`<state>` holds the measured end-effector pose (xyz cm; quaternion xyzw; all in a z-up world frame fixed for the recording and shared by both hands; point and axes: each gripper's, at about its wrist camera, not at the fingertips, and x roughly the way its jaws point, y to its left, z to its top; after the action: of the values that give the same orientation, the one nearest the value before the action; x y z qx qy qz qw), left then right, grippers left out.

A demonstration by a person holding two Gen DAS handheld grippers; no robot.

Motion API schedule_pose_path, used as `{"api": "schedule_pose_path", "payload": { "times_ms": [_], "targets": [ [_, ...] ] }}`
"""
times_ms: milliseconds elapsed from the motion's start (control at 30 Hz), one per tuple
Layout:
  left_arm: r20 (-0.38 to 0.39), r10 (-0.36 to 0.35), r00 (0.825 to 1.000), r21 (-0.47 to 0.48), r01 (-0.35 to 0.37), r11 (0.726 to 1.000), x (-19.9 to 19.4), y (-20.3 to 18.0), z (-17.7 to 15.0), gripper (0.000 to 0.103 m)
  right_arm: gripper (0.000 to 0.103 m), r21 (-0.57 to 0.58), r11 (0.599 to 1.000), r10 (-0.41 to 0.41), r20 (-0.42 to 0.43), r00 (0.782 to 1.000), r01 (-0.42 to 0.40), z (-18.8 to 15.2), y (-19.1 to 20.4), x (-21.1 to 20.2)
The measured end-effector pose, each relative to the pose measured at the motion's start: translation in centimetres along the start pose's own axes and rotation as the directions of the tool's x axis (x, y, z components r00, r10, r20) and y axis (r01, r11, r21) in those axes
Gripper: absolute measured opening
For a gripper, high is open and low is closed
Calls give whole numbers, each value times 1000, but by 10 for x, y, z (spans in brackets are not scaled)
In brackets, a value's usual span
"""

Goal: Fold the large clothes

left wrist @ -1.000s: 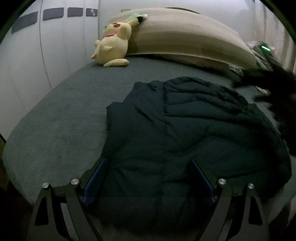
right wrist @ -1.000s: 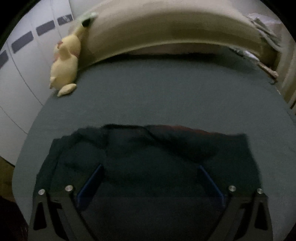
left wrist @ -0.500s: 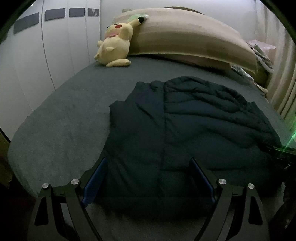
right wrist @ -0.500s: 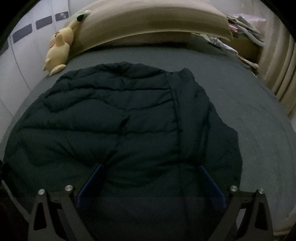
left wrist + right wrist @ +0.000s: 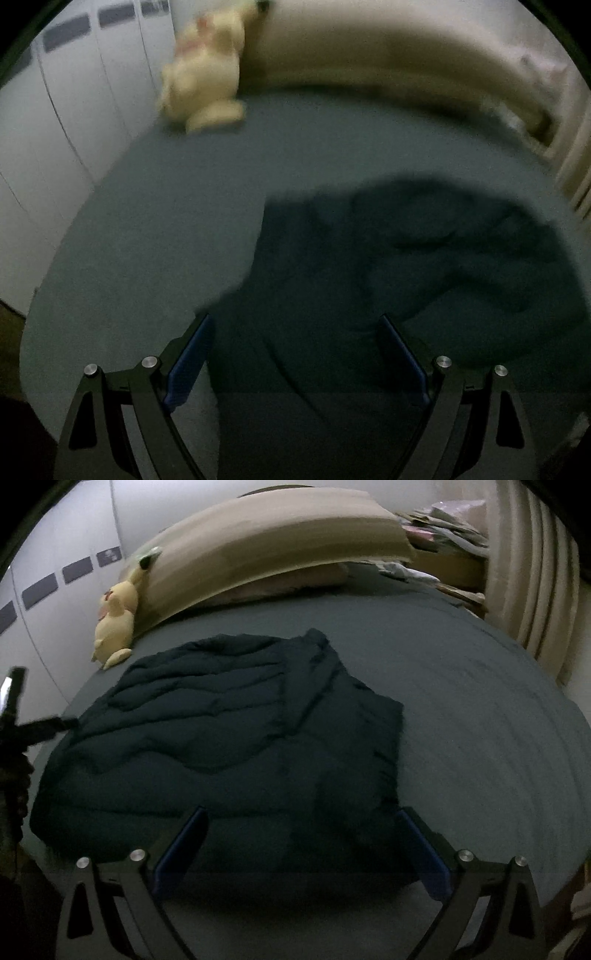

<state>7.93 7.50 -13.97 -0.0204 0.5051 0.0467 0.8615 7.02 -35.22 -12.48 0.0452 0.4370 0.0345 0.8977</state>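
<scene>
Bare bed (image 5: 480, 709) lies right of the jacket (image 5: 229, 731) and beyond it. The plush (image 5: 114, 624) and headboard cushion (image 5: 277, 542) block the far end; clutter (image 5: 443, 517) fills the far right corner.

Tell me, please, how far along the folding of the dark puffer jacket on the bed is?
Partly done: the jacket lies on the bed with a panel folded lengthwise over its body. In hand: nothing; the left gripper and right gripper are open above its near hem. Left: the remaining folds into a compact bundle.

Black gripper (image 5: 301, 845) frame, blue pads (image 5: 181, 851), silver screws (image 5: 137, 855).
</scene>
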Motion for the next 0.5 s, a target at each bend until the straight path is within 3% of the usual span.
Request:
{"api": "schedule_pose_path", "payload": {
  "times_ms": [100, 233, 300, 400, 500],
  "targets": [
    [14, -10, 1000, -16, 10, 1000, 6, 3, -7, 91, 102, 19, 1000, -1, -70, 998, 2, -1, -12, 13],
    [102, -22, 995, -69, 29, 997, -34, 12, -18, 91, 102, 60, 998, 8, -6, 1000, -7, 5, -17, -5],
    [195, -34, 980, -97, 54, 994, -68, 15, -36, 91, 102, 70, 997, 13, 39, 999, -16, 4, -13, -24],
    [348, -7, 938, -126, 55, 991, -123, 12, -79, 91, 102, 67, 996, 55, 84, 995, -60, -4, 6, -54],
    [372, -29, 928, -79, 63, 995, -157, 0, -110, 92, 102, 28, 994, 103, 108, 989, -106, -19, 36, -82]
  ]
}}
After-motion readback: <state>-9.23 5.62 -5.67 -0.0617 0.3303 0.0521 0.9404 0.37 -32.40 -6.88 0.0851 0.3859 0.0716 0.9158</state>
